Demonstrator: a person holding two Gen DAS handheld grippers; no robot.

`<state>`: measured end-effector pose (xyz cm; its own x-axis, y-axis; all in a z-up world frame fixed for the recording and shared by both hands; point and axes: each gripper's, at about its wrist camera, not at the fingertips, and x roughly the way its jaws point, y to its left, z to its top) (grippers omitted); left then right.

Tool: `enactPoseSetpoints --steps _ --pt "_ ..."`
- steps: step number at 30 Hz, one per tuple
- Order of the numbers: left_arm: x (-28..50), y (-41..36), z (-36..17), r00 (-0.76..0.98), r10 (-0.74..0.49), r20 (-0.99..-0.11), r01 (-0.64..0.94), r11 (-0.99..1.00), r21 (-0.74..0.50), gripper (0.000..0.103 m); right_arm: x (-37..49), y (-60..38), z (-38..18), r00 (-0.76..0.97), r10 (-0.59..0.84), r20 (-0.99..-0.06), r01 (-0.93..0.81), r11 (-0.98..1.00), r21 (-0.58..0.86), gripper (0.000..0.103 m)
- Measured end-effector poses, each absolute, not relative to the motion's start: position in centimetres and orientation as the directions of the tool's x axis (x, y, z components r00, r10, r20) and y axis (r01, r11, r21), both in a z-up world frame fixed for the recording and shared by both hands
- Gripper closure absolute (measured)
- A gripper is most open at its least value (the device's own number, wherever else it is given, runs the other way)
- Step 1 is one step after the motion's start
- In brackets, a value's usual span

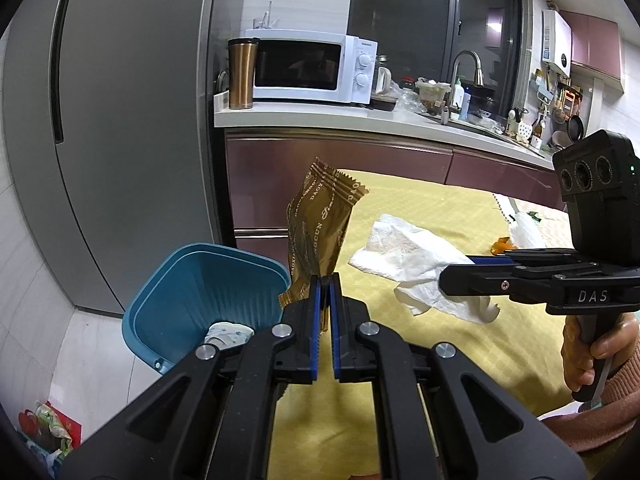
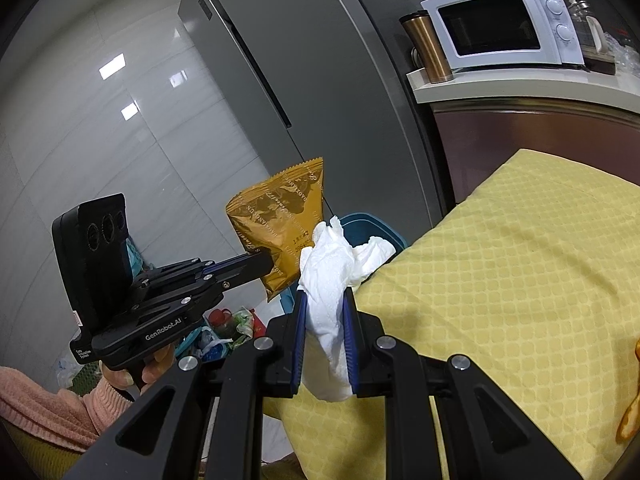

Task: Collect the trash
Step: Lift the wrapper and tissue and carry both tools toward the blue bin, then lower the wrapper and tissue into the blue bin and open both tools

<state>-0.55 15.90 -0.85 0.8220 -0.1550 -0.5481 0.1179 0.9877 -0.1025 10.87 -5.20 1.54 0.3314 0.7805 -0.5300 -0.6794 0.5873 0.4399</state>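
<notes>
Kitchen cabinets, a grey refrigerator and a white microwave frame a yellow-clothed surface where a person gathers trash with two tools. Beside the surface's corner, on the floor, stands a blue bin with a pale scrap already lying inside. Left hand-held gripper is pressed together on the lower end of a gold snack wrapper, which stands upright above the jaws, near the bin's rim on the surface side. Right hand-held gripper, just beside the wrapper, pinches a crumpled white tissue by its middle, loose ends spilling out above and below the pads, not quite over the bin. Both pieces look nearly weightless: the foil is crinkly, slick and likely to slide from a shallow bite, so a hold across its sealed end seems safest; the tissue is soft, tears easily and suits a grip on its bunched centre. More scraps, a second white wad and an orange sliver, remain on the surface far from the bin. Open air lies above the bin, though the refrigerator and the surface's edge crowd its sides.
</notes>
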Motion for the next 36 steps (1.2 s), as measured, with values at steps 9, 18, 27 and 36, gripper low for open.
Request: enactPoseSetpoints --steps 9,18,27,36 --pt "-0.1 16.9 -1.2 0.82 -0.123 -0.558 0.084 0.992 -0.095 0.098 11.4 -3.8 1.5 0.307 0.786 -0.537 -0.695 0.571 0.438 0.087" --pt "0.2 17.6 -1.7 0.817 -0.096 -0.569 0.052 0.994 -0.092 0.098 12.3 -2.4 1.1 0.286 0.786 -0.549 -0.7 0.563 0.441 0.087" --pt "0.6 18.3 -2.1 0.813 -0.079 -0.577 0.032 0.995 -0.091 0.098 12.5 -1.4 0.9 0.275 0.783 -0.558 -0.707 0.558 0.435 0.087" --pt "1.0 19.0 -2.7 0.807 -0.057 -0.588 0.003 0.996 -0.091 0.098 13.0 -0.3 1.0 0.267 0.776 -0.571 -0.712 0.558 0.426 0.087"
